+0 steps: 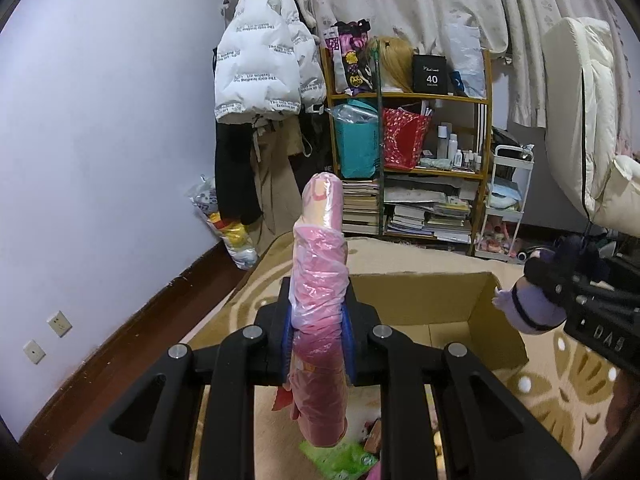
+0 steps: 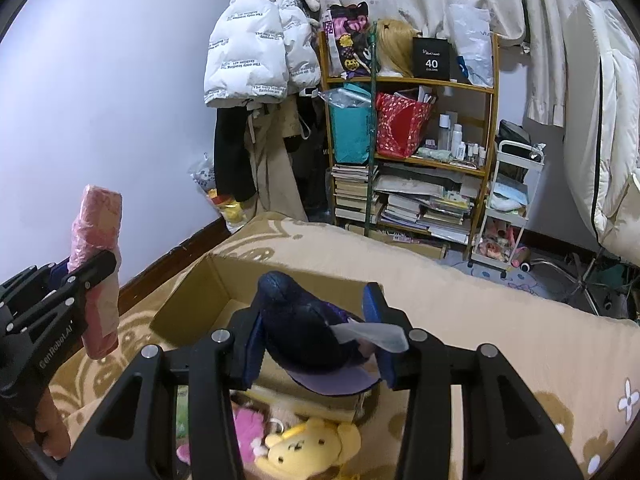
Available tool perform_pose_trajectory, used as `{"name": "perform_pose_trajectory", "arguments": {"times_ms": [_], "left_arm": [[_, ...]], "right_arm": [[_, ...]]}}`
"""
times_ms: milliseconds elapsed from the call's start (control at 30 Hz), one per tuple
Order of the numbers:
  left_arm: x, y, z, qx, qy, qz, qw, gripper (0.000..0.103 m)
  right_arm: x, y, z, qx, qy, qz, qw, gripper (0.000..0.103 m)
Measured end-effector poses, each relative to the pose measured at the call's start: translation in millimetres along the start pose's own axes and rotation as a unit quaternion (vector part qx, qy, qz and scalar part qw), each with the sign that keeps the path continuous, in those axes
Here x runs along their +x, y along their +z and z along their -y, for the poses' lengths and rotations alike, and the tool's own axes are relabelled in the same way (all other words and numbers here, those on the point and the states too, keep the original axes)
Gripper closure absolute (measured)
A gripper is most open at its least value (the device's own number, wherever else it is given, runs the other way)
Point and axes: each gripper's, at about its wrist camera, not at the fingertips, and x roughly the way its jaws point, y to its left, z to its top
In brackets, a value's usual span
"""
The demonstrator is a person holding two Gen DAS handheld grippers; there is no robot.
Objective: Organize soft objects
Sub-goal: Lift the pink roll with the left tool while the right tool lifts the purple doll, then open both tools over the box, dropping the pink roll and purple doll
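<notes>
Left gripper (image 1: 318, 344) is clamped on a pink plastic-wrapped roll (image 1: 320, 288), held upright above the near left edge of the cardboard box (image 1: 452, 300). Right gripper (image 2: 316, 338) grips a dark purple plush toy (image 2: 308, 328) over the open box. A yellow plush dog (image 2: 304, 446) lies nearer, on the patterned blanket (image 2: 500, 320). A bookshelf (image 2: 412, 140) stands far behind.
</notes>
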Motion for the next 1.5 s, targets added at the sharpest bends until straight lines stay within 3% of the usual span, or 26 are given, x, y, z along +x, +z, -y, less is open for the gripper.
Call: {"name": "perform_pose_trajectory", "arguments": {"times_ms": [267,667,733,800,967,1033,1367,1500], "left_arm": [[40.9,-0.7,9.0,0.026,-0.005,-0.042,0.9988,0.084],[81.2,-13.8,15.9,0.018,-0.01,-0.097,0.995,0.077],[82.5,-13.3,14.5,0.013,-0.008,-0.099,0.9949,0.057],[81.3,-12.5,11.6,0.009,0.003,-0.091,0.9958,0.047],[79.1,-11.6,3.8,0.0,0.007,-0.095,0.9955,0.044],[77.1,-11.8,0.1,-0.006,0.008,-0.099,0.9951,0.033],[46.4,-18.3,-17.0,-0.01,0.025,-0.096,0.995,0.014],[30.4,-21.3,-27.3,-0.019,0.038,-0.092,0.9949,0.007]], "right_arm": [[30.4,4.6,9.5,0.02,0.017,-0.019,0.999,0.055],[60.3,-10.7,22.9,0.036,0.025,-0.05,0.998,0.051],[62.8,-12.3,24.3,0.036,0.022,-0.055,0.998,0.05],[63.7,-12.3,26.9,0.041,0.024,-0.054,0.997,0.048],[63.4,-13.2,26.6,0.037,0.025,-0.059,0.997,0.047],[62.1,-13.7,26.1,0.037,0.026,-0.059,0.997,0.044],[44.2,-11.1,23.5,0.059,0.036,-0.041,0.997,0.017],[32.4,-12.4,25.9,0.083,0.043,-0.042,0.995,0.001]]}}
